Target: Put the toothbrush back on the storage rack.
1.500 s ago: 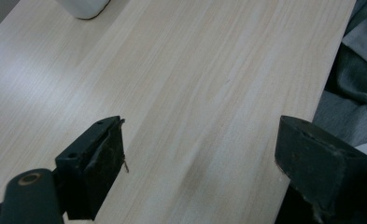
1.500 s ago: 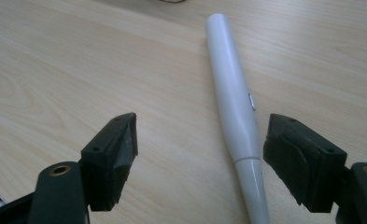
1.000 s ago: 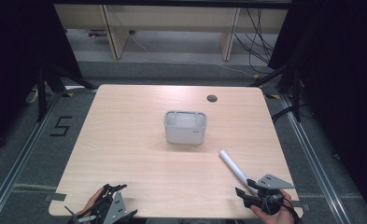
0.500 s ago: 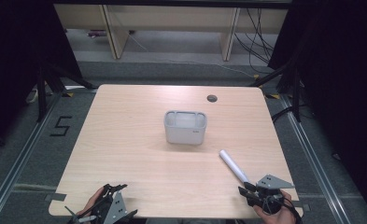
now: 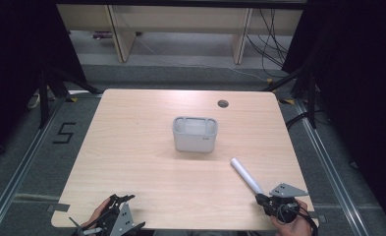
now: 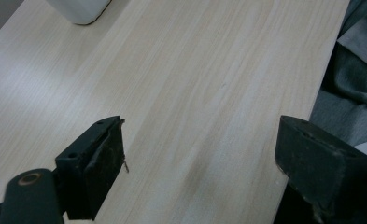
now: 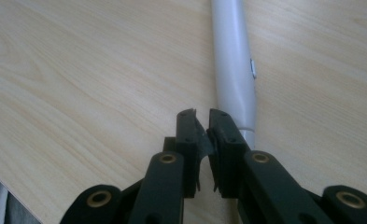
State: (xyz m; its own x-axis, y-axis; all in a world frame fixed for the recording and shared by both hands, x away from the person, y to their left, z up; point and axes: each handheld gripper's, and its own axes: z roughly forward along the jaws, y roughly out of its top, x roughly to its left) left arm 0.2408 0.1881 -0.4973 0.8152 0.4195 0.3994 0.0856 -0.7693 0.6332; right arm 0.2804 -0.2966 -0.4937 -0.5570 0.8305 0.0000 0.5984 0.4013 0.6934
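A white tube [image 5: 246, 177] lies slantwise on the wooden table [image 5: 131, 147], right of centre and near the front. My right gripper [image 5: 262, 198] sits at the tube's near end. In the right gripper view its jaws [image 7: 202, 122] have just been closing and now stand almost together, with nothing between the pads. The tube [image 7: 235, 70] runs away from them, its near end slipping under the right-hand jaw. My left gripper [image 5: 125, 198] rests at the front left edge. Its jaws [image 6: 200, 135] stand wide open over bare wood. A grey bin [image 5: 195, 133] stands mid-table.
A round cable hole [image 5: 223, 103] sits near the table's far edge. The bin's corner [image 6: 81, 9] shows at the top of the left gripper view, and grey cloth [image 6: 354, 88] hangs past the table edge there. Wooden shelving and cables stand beyond the table.
The right gripper's jaws have drawn together at the tube's near end. The tube, the bin and the left gripper have stayed where they were.
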